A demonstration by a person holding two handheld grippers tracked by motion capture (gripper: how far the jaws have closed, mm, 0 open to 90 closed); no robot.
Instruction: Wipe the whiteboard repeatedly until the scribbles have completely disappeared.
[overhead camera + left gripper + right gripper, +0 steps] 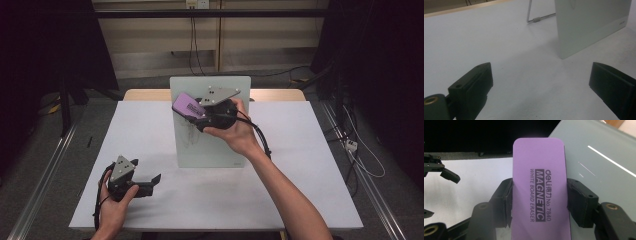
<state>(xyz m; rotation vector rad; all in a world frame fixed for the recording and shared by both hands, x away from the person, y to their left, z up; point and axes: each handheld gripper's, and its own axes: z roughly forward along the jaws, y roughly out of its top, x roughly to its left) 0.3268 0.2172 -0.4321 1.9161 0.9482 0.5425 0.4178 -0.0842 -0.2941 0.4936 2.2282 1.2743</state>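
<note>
- Eraser [539,192] — purple whiteboard eraser, label reading "MAGNETIC WHITE BOARD ERASER" — is sitting clamped between the jaws of the right gripper [196,116], pads pressing on both long edges in the right gripper view.
- Right gripper is holding the eraser up against the upper left part of the small whiteboard [212,145], which is standing propped on the surface [280,200]; whether the eraser face is actually touching the board, cannot tell from the high view.
- Faint pen marks [189,131] are showing on the board just below the eraser, so wiping is looking not finished, likely early or mid-way; a few pale streaks [609,161] are also showing on the board in the right gripper view.
- Left to do, by my judgement: passing the eraser down over those marks, then setting it down.
- Left gripper [150,181] is resting low near the front left of the surface, well apart from the board, jaws standing wide with nothing between them in the left gripper view.
- Board's wire stand [537,19] is showing behind it in the left gripper view.
- Surface is a plain white sheet over a wooden top [145,94], nothing else lying on it.
- Room is looking dim: dark curtains [45,45] at the sides, cables [194,40] hanging on the back wall, grey floor with metal rails [42,170].
</note>
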